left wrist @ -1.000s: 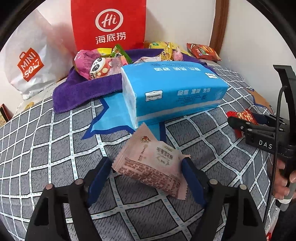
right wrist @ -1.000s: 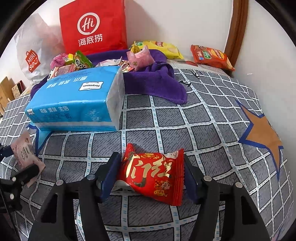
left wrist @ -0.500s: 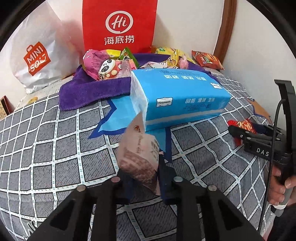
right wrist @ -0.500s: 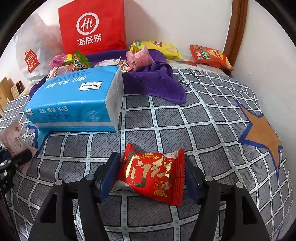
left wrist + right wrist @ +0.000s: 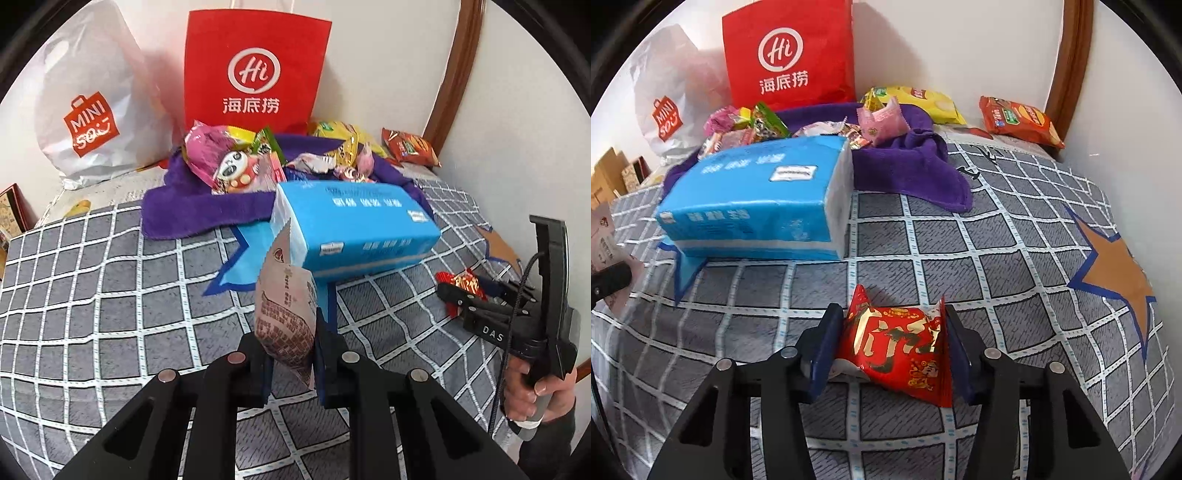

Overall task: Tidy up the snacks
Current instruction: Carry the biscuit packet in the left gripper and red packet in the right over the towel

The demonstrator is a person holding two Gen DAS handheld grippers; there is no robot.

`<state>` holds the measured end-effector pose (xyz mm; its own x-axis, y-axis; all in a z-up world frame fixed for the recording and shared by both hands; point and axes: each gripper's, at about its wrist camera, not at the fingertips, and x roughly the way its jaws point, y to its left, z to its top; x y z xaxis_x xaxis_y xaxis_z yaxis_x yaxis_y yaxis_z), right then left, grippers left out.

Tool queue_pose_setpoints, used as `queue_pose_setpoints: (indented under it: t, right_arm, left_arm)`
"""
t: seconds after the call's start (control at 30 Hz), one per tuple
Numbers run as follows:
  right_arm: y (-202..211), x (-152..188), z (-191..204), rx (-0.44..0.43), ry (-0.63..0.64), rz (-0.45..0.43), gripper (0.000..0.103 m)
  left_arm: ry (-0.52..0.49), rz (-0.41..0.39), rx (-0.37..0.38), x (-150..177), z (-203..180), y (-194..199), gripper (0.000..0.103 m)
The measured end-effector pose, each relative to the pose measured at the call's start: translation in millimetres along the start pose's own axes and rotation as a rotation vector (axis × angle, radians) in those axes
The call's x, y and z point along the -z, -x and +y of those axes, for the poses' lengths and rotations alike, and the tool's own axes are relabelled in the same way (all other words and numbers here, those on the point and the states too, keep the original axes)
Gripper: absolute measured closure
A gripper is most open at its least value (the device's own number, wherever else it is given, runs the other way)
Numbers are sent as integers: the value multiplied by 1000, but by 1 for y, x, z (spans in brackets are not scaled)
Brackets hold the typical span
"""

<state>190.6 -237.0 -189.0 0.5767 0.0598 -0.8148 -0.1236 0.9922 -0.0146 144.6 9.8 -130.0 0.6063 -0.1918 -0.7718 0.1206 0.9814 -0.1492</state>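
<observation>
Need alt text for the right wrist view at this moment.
The right hand-held gripper is closing on a red snack packet on a grey checked bedcover. Beyond lie a blue tissue pack, a purple towel strewn with snacks, and a red paper bag.

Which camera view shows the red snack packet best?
The right wrist view: the red snack packet fills the space between the right gripper pads, its front print facing the camera. The left wrist view shows only a small part of it, at the far right.
</observation>
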Motion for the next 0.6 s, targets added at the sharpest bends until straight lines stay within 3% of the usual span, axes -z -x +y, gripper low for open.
queue_pose_setpoints:
  t: [0.17, 0.6]
  right_arm:
    - [20, -7, -2, -40, -20, -31, 51]
    - [78, -64, 10, -5, 47, -167, 51]
  left_arm:
    - [6, -16, 1, -10, -1, 14, 86]
    - [-2, -64, 25, -56, -12, 37, 86]
